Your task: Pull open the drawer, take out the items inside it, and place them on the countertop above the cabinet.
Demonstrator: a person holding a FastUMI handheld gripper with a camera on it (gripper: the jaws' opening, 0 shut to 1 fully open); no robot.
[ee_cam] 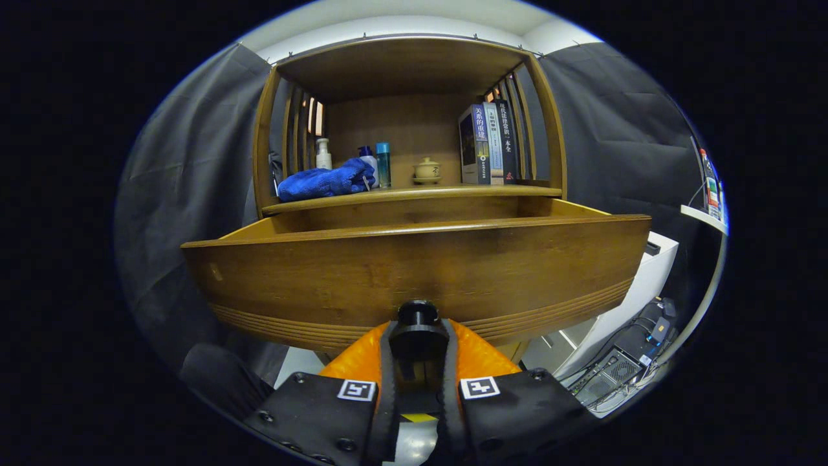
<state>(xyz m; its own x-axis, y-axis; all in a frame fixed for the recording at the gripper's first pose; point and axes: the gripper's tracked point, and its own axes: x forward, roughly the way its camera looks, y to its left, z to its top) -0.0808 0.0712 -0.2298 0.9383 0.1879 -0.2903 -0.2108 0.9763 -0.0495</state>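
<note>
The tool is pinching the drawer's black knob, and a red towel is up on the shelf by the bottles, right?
Almost. The towel is blue, not red, as the gripper view shows. The tool does pinch the black knob of the drawer, and the towel lies by the bottles.

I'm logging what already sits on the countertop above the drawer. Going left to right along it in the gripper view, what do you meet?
Blue towel → teal bottle → small ceramic pot → row of books. Two more bottles stand behind the towel, so their place is unclear. Nearer, the tool is closed on the drawer knob.
</note>
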